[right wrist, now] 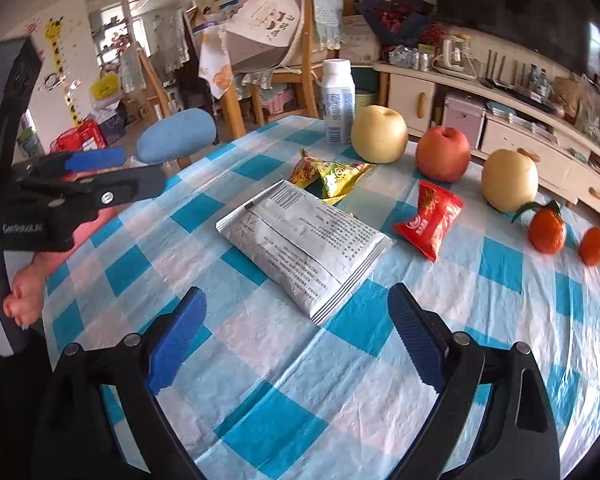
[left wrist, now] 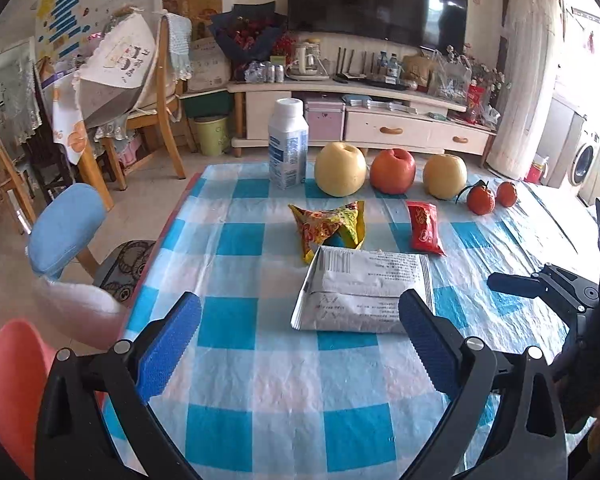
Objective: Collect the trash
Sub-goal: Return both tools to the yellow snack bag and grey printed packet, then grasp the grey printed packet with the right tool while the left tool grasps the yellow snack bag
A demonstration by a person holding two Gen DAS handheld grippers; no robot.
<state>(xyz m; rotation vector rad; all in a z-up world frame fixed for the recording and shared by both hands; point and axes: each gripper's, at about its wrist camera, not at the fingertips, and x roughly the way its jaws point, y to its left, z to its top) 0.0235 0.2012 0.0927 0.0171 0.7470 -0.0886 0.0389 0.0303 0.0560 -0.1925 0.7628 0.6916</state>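
Observation:
A silver-white flat wrapper (left wrist: 364,292) (right wrist: 304,240) lies mid-table. Behind it sits a crumpled yellow-green wrapper (left wrist: 330,228) (right wrist: 330,174), and to its right a red snack packet (left wrist: 424,228) (right wrist: 430,218). A white milk bottle (left wrist: 288,144) (right wrist: 339,100) stands at the far edge. My left gripper (left wrist: 300,316) is open and empty, just short of the silver wrapper. My right gripper (right wrist: 296,312) is open and empty, near the wrapper's front corner. Each gripper shows from the side in the other view: the right one (left wrist: 540,284), the left one (right wrist: 100,176).
Two yellow pears (left wrist: 340,168) (left wrist: 445,176), a red apple (left wrist: 392,170) and two tangerines (left wrist: 480,199) line the far edge of the blue-checked tablecloth (left wrist: 260,380). A blue chair (left wrist: 66,228) and a pink one (left wrist: 12,380) stand at the left. A TV cabinet (left wrist: 380,120) is behind.

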